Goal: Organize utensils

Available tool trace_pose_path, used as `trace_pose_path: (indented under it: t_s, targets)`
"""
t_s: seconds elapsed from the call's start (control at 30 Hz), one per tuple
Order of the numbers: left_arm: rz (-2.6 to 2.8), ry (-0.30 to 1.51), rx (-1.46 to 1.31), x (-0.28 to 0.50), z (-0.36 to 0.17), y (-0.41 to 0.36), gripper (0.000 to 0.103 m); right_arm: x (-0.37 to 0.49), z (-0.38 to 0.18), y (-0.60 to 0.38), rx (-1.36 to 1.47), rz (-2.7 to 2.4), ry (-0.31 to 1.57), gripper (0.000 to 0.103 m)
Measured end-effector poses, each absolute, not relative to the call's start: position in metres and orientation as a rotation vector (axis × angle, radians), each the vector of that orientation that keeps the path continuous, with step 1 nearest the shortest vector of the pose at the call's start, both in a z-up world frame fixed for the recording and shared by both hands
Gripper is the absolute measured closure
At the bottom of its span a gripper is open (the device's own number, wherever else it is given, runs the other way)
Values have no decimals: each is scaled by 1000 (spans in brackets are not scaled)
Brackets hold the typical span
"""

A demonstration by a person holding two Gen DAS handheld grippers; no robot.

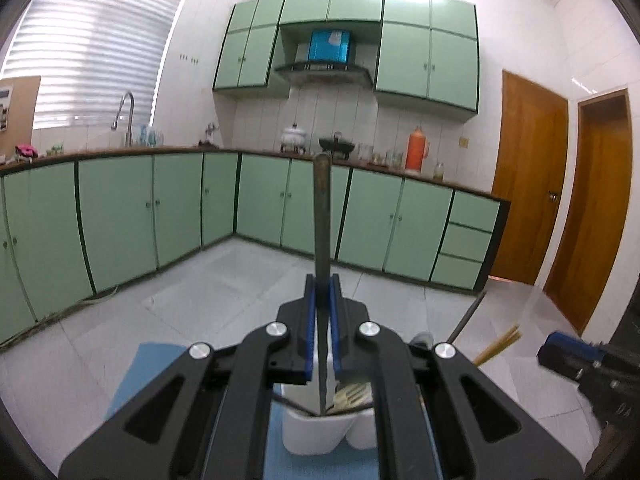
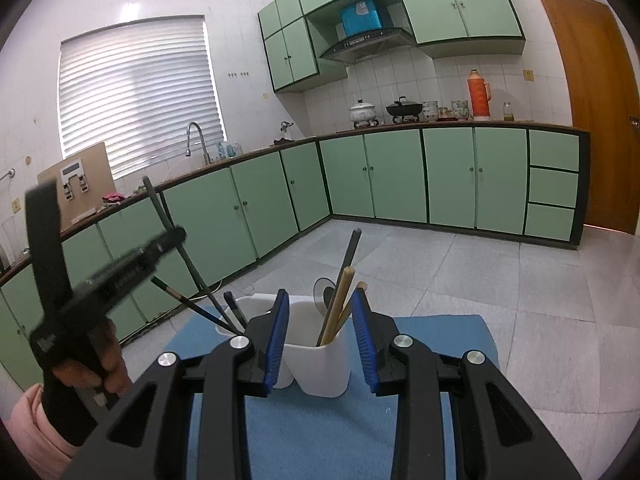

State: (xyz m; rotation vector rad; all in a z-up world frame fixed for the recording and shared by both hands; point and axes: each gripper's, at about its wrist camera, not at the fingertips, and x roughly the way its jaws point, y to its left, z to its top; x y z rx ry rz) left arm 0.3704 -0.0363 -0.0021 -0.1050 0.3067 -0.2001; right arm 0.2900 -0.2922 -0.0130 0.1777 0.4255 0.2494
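A: Why is the left hand-held gripper [image 1: 322,300] clamped so tight?

B: Its blue pads are pressed flat on a thin knife [image 1: 322,216]; the dark handle stands up above the jaws and the serrated blade hangs down below them, so a firm pinch keeps the flat blade from twisting; I'd judge it is being carried point-down so it can drop straight into the holder.

A: And where is that holder?

B: The white utensil holder [image 2: 320,364] stands on a blue mat [image 2: 440,336] on the desk; in the left wrist view it sits directly under the blade tip, which is at or just inside the rim; I cannot tell whether the tip touches anything, as the jaws hide that part.

A: What is the right hand-held gripper [image 2: 322,340] doing?

B: Its jaws stand partly apart, one on each side of the holder's near compartment; the pads look close to the walls, probably steadying it, though whether they actually press I can't say from this angle; that would stop the light holder from tipping.

A: What is inside?

B: Wooden chopsticks [image 2: 338,308] lean in the near compartment; dark-handled utensils [image 2: 200,280] lean out of the far one, just beside the left hand-held gripper.
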Motion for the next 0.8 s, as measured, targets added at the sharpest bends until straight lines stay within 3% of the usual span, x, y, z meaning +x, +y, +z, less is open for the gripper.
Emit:
trace_pose_path:
  t_s: [0.37,0.5,0.6,0.8]
  targets:
    - [-206,362,-94,358,-28,-31,95,292,-17,-286,175,247,437,71]
    - [-198,360,-93,347,-30,-29,65,290,-18,-286,182,242,437,70]
    - [-201,357,-91,338,-31,-26,61,287,-17,-285,181,241,436,70]
    - [-196,353,-88,315,-30,-20,38,280,-15,-282,178,242,429,68]
